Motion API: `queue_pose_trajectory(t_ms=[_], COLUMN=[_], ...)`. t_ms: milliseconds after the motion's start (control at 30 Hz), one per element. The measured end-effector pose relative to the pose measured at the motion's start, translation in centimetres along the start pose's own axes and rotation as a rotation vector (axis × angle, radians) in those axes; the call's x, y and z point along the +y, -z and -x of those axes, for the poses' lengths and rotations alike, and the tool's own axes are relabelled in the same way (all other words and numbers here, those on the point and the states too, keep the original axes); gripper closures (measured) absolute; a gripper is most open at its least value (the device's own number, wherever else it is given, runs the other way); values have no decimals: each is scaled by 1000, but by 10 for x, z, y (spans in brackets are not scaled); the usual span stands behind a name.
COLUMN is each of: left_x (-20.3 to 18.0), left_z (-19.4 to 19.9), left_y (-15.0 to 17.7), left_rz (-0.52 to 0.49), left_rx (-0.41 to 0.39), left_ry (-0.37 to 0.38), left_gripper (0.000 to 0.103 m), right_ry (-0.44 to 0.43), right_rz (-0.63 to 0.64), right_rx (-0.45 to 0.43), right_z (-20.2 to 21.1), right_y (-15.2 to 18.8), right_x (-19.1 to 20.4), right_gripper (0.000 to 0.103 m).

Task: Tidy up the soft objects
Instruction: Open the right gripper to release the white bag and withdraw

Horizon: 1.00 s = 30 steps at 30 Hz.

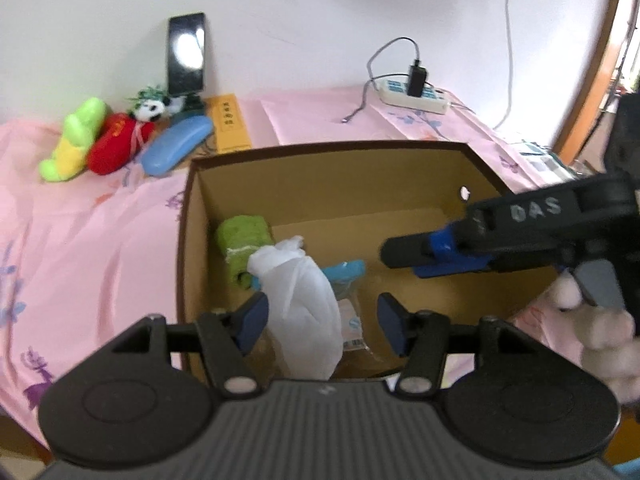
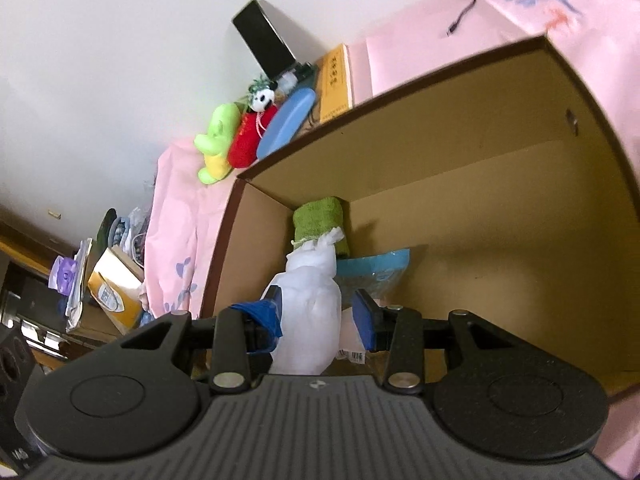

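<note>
Open cardboard box point(image 1: 320, 160) at frame centre on a pink cloth point(image 1: 100, 240). Inside, against the left wall: green towel roll point(image 1: 244, 240), white knotted bag point(image 1: 304, 304) lying over it, blue packet point(image 1: 348, 270) just beside. Left gripper point(image 1: 320, 322) at lower centre, fingers wide, bag seen between them but untouched. Right gripper point(image 2: 320, 316) above the same bag, fingers narrowly apart, gripping nothing; seen from the left wrist entering from the right edge, a hand point(image 1: 600, 328) on its handle. Upper left: green plush point(image 1: 76, 140), red plush point(image 1: 116, 144), panda point(image 1: 150, 110), blue case point(image 1: 176, 146), phone point(image 1: 186, 54). Upper right: power strip point(image 1: 412, 94).
</note>
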<state>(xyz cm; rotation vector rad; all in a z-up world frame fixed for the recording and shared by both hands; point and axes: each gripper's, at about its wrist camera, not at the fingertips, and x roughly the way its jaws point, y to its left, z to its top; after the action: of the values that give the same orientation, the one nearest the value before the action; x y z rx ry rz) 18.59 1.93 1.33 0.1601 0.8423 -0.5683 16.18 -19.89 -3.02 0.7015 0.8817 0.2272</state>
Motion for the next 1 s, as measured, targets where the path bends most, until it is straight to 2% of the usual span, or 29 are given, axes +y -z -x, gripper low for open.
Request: queue_pose_trajectory(t_ms=[267, 533, 800, 1000], left_x=[-25, -47, -61, -72], left_z=[14, 24, 31, 33], left_y=[4, 15, 30, 44], left_rz=[20, 32, 64, 69], left_rx=[5, 20, 43, 60], left_ry=[-123, -224, -278, -303], left_gripper=[44, 44, 43, 43], right_ry=[54, 75, 94, 110], right_rz=[158, 233, 245, 262], right_rx=[-62, -103, -131, -104], right_z=[28, 51, 66, 67], right_y=[22, 42, 59, 72], right_x=[15, 15, 9, 6], right_gripper=[80, 80, 80, 80])
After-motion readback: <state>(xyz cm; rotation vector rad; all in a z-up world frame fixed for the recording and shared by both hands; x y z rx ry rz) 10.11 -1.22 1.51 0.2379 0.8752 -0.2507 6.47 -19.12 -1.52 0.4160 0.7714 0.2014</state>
